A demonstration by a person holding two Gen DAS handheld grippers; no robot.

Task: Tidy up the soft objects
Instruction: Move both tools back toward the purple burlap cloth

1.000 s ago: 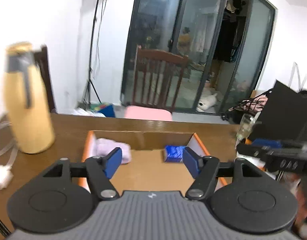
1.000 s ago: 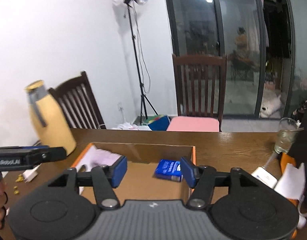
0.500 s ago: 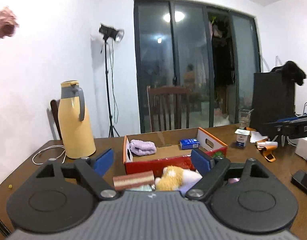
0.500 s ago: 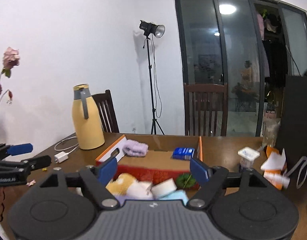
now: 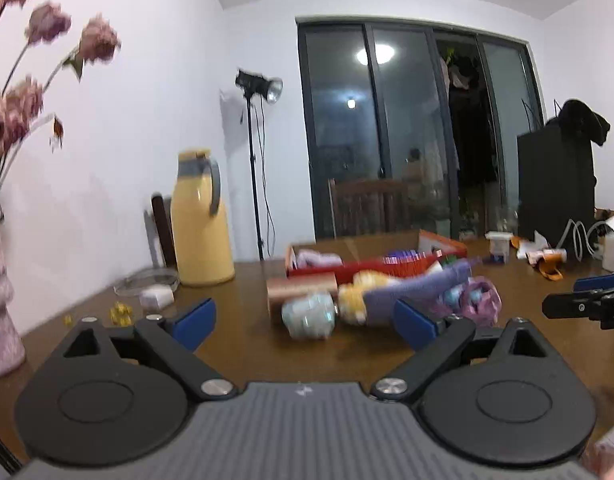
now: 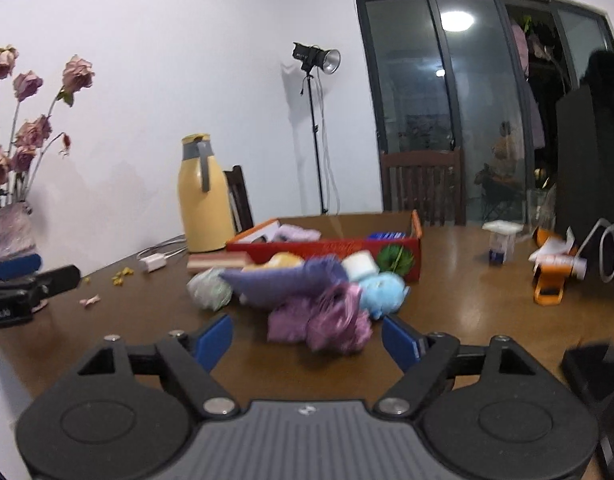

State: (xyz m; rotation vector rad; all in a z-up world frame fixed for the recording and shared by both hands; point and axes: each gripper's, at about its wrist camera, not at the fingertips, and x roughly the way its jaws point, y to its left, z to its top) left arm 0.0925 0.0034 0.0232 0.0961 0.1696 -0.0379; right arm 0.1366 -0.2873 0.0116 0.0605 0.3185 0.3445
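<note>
A pile of soft things lies on the wooden table in front of a red cardboard box (image 6: 327, 246): a purple cloth (image 6: 283, 278), a fuzzy purple bundle (image 6: 339, 322), a blue plush (image 6: 381, 290), a grey-green ball (image 6: 209, 290) and a yellow plush (image 5: 357, 292). Inside the box are a lilac towel (image 6: 299, 234) and a blue packet (image 6: 387, 235). My left gripper (image 5: 305, 326) is short of the pile, its jaws opening with nothing between them. My right gripper (image 6: 307, 342) stands open just before the purple bundle, apart from it.
A yellow thermos jug (image 5: 201, 220) and a white charger (image 5: 157, 296) stand at the left, with a vase of dried roses (image 6: 11, 232) further left. A small white cup (image 6: 501, 240) and an orange item (image 6: 551, 280) lie at the right. A wooden chair (image 6: 423, 184) stands behind the table.
Both grippers drew back from over the box and sank towards the table. Their jaws spread wider. The pile of soft things now lies ahead of them.
</note>
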